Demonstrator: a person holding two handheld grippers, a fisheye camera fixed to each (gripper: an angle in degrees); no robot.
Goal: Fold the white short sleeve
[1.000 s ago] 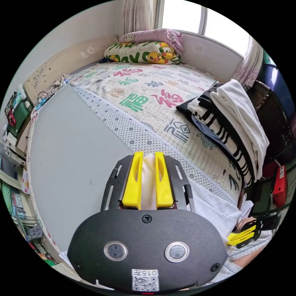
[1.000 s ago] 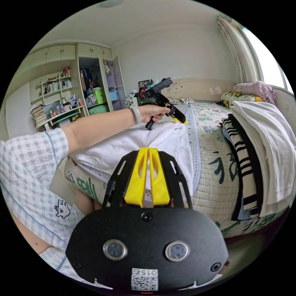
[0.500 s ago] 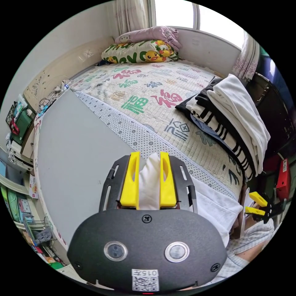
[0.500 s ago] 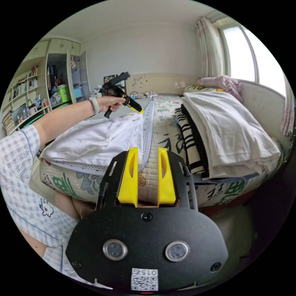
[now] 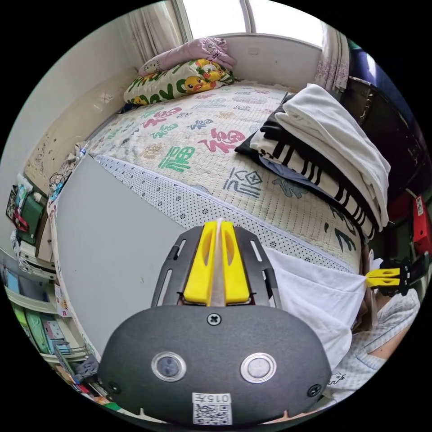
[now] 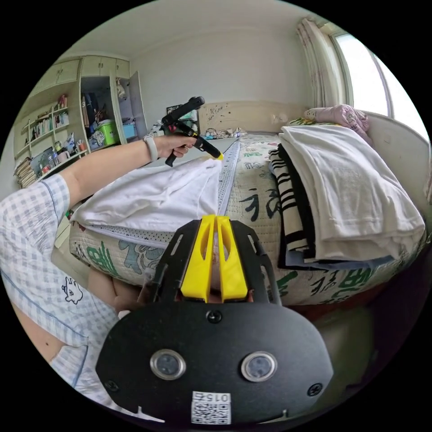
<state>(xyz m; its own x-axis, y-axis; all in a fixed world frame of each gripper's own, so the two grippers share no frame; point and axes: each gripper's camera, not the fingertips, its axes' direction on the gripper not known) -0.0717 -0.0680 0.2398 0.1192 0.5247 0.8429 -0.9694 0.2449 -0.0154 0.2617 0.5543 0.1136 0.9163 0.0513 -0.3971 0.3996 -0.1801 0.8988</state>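
The white short sleeve shirt [image 5: 315,292] lies over the near edge of the bed and is stretched between both grippers. My left gripper [image 5: 218,223] is shut, with a thin fold of white cloth pinched between its yellow jaws. In the right gripper view a hand holds that left gripper [image 6: 219,156] at the far corner of the shirt [image 6: 153,198]. My right gripper [image 6: 215,218] is shut on the shirt's near corner. In the left gripper view the right gripper [image 5: 368,279] pulls that corner taut off the bed's edge.
A stack of folded clothes [image 5: 333,148], white on top of black-and-white stripes, sits on the patterned quilt [image 5: 216,148]. Pillows [image 5: 180,76] lie by the window. A grey sheet [image 5: 108,234] covers the bed's other half. Shelves and a wardrobe [image 6: 90,130] stand behind the person's checked sleeve [image 6: 31,252].
Half a second ago both grippers stood open, the left with cloth loose between its jaws. Both have now shut on the shirt, and it is pulled tighter between them.
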